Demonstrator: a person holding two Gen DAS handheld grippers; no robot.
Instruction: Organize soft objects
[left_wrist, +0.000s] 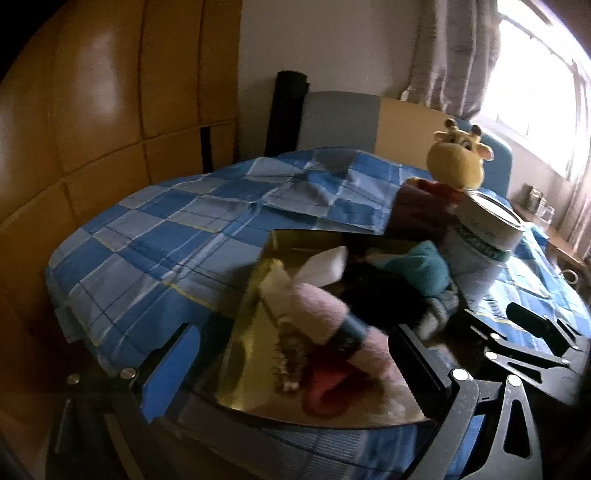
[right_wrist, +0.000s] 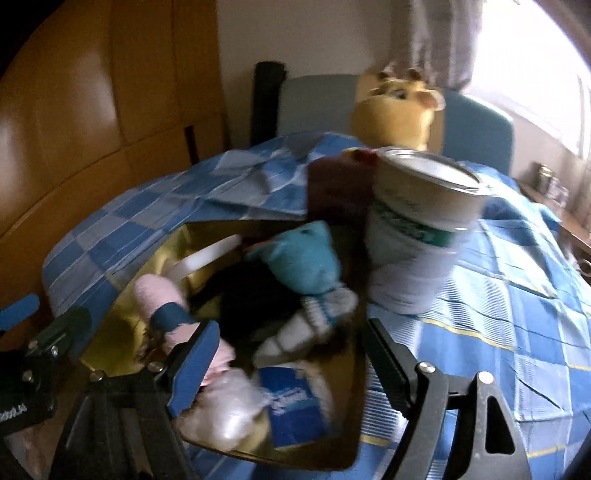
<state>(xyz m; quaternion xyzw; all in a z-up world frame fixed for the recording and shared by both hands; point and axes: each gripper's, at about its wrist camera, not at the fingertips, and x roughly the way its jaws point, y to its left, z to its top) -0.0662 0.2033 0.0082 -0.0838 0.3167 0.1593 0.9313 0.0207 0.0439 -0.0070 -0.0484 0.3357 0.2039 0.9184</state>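
An open gold-lined box (left_wrist: 306, 236) (right_wrist: 192, 236) sits on the blue checked bed and holds soft things. Among them are a pink sock with a dark blue band (left_wrist: 317, 314) (right_wrist: 155, 291), a teal sock (left_wrist: 417, 266) (right_wrist: 306, 254), black cloth (left_wrist: 376, 291), a white-grey sock (right_wrist: 310, 325), something red (left_wrist: 328, 391) and a blue tissue pack (right_wrist: 291, 406). My left gripper (left_wrist: 295, 369) stands wide open over the box's near end, its pads clear of the pink sock. My right gripper (right_wrist: 291, 365) is open over the box, gripping nothing.
A giraffe plush (left_wrist: 458, 158) (right_wrist: 395, 110) sits behind a large white tin (left_wrist: 484, 229) (right_wrist: 417, 229) just right of the box. The bedspread (left_wrist: 166, 240) lies bare to the left. Wooden wardrobes (left_wrist: 92, 110) line the left side; a cluttered bedside table (left_wrist: 554, 229) stands under the window.
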